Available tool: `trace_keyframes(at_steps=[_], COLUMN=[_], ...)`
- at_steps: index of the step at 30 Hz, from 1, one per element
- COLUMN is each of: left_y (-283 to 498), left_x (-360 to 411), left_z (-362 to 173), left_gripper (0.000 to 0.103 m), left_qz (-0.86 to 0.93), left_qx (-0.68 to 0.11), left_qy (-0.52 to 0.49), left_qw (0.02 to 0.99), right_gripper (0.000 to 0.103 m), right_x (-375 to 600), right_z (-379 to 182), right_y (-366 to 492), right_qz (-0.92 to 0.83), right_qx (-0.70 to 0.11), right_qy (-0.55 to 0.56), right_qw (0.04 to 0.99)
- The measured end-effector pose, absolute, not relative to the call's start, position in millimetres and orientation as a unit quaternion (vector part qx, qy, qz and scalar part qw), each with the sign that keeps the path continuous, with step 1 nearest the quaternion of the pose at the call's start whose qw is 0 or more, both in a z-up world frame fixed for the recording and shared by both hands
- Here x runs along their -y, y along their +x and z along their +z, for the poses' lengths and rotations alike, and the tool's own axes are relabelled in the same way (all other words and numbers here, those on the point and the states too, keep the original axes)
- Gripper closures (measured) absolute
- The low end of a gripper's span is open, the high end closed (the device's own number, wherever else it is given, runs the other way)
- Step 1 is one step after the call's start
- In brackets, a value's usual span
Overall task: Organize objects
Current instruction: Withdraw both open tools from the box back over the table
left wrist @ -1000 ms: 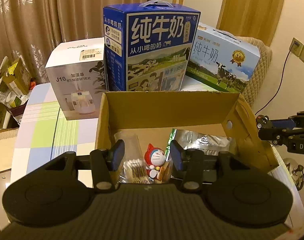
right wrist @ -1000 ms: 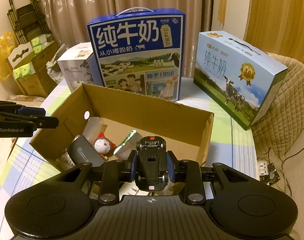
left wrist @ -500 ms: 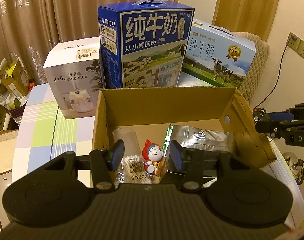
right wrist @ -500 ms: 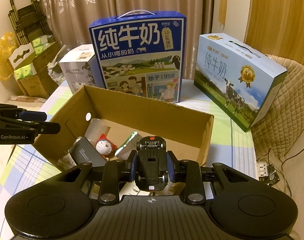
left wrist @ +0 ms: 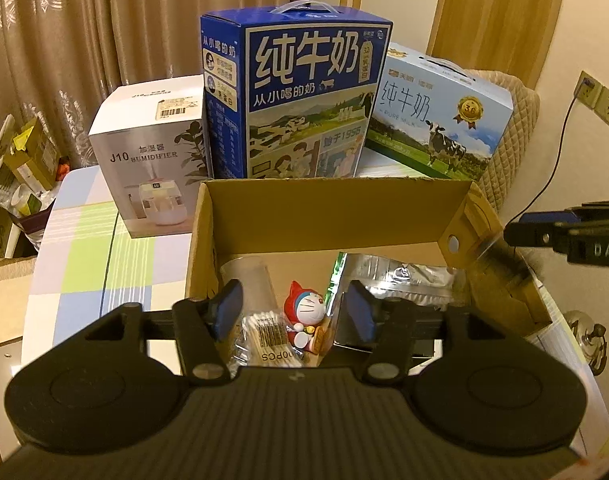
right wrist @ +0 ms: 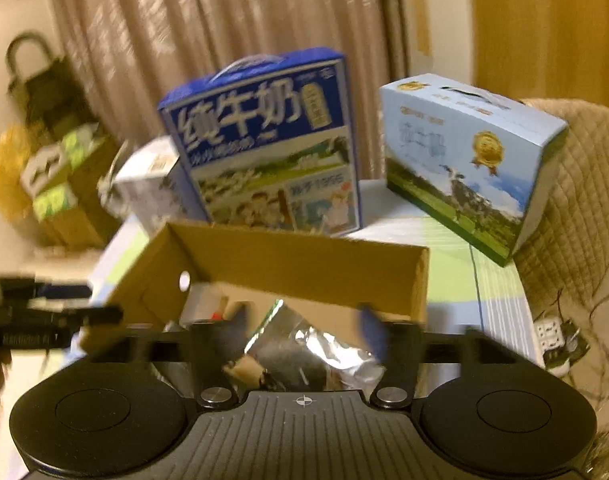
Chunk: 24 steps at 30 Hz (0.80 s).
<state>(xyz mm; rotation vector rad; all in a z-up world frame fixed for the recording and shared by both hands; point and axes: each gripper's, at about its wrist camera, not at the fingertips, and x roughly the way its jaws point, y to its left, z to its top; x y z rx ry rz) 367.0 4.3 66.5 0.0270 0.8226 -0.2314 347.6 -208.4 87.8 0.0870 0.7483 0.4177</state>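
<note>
My sorting looks well along, as far as I can judge; the cardboard box [left wrist: 304, 216] already holds a clear plastic cup [left wrist: 250, 280], a pack of cotton swabs [left wrist: 266, 336], a red-and-blue cat figurine [left wrist: 306, 314], a silver foil pouch [left wrist: 400, 276] and a dark flat item I cannot identify under my left fingers; I see no loose thing on the table [left wrist: 84, 264] left to gather, though much of it is out of view; my left gripper [left wrist: 292, 312] hangs released and empty above the box's near end, the swabs and figurine showing between its spread jaws but lower down, untouched; my right gripper [right wrist: 304, 332] is blurred, yet its jaws stand wide apart with nothing between them, poised over the foil pouch [right wrist: 324, 352] inside the box [right wrist: 304, 264]; behind stand the milk cartons and the humidifier box [left wrist: 152, 152], clear of both claws.
</note>
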Motion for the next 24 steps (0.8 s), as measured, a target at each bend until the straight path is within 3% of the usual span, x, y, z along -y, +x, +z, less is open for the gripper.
trace_keyframes(at_steps=[9,14,24], left_y=[350.4,319.4,221.2], left_x=[-7.5,-7.6,-1.0], left_z=[71.6,79.9,97.0], left_gripper=[0.022,0.003,0.001], left_qz=[-0.107,-0.104,-0.081], left_qx=[-0.389,-0.374,-0.358], left_qy=[0.003,-0.008,-0.011], left_qw=[0.915,0.922,0.93], right_gripper=[0.034,0.034,0.034], right_x=[224.6,233.2,233.6], right_z=[93.0,96.2,96.6], right_y=[318.5,282.0,172.5], right_qz=[0.188,0.186,0.172], right_qx=[-0.364,-0.375,-0.388], right_qy=[0.039,0.041,0.003], right_qw=[0.911,0.907,0.906])
